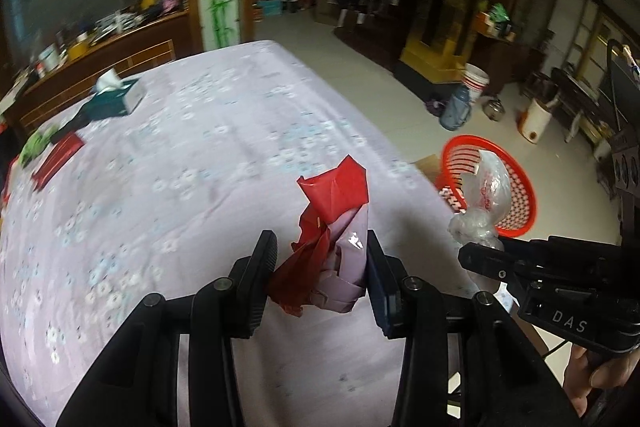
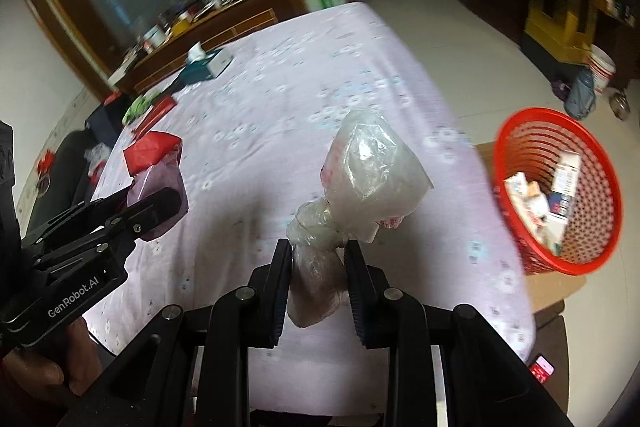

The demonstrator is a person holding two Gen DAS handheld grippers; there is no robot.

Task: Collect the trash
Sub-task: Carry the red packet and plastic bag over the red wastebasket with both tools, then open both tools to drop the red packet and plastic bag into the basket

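Left wrist view: my left gripper (image 1: 322,259) is clamped on a crumpled red-and-pale-pink glossy paper wrapper (image 1: 332,227), light and springy, best pinched at its bunched middle. My right gripper (image 2: 318,259) squeezes the knotted neck of a clear crinkly plastic bag (image 2: 360,187); soft, slippery film, so the knot is the sure hold. Both hang over the lilac flowered tablecloth (image 2: 280,99), the red mesh plastic waste basket (image 2: 560,187) at three o'clock.
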